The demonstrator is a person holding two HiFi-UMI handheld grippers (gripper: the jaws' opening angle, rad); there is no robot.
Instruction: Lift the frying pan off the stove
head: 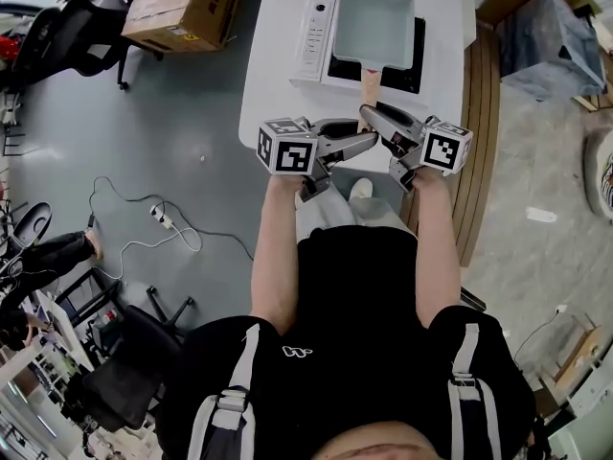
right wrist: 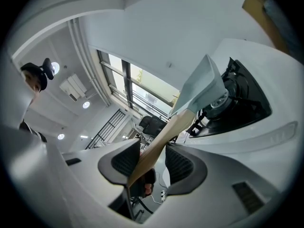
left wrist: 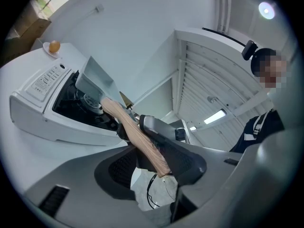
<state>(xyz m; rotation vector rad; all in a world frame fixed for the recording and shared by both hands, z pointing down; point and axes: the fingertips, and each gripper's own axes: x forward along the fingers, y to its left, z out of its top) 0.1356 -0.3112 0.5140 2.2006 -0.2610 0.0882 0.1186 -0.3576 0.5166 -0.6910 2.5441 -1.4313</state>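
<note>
White tabletop [head: 273, 75] carries the stove [head: 316, 36]. The frying pan [head: 374, 22] sits flat on the stove's burner, with its wooden handle [head: 369, 89] jutting off the stove's near edge toward the person. By that, the lift has not begun and the step in hand is getting a sound hold on the handle. Both grippers meet just off the stove's near edge. The left gripper [left wrist: 152, 167] has the handle's free end between its jaws; the wood lies against one pad, but floor shows through a gap beside the other. The right gripper [right wrist: 154, 163] straddles the handle a little nearer the stove, and a sliver of daylight shows beside one pad. Both therefore look parted around the wood, not clamped. To do this well, each should be centred so the wood meets both pads squarely, then closed firmly before any upward pull. The pan should rise level and straight off the stove, since a long handle will likely tip a loosely held pan.
</note>
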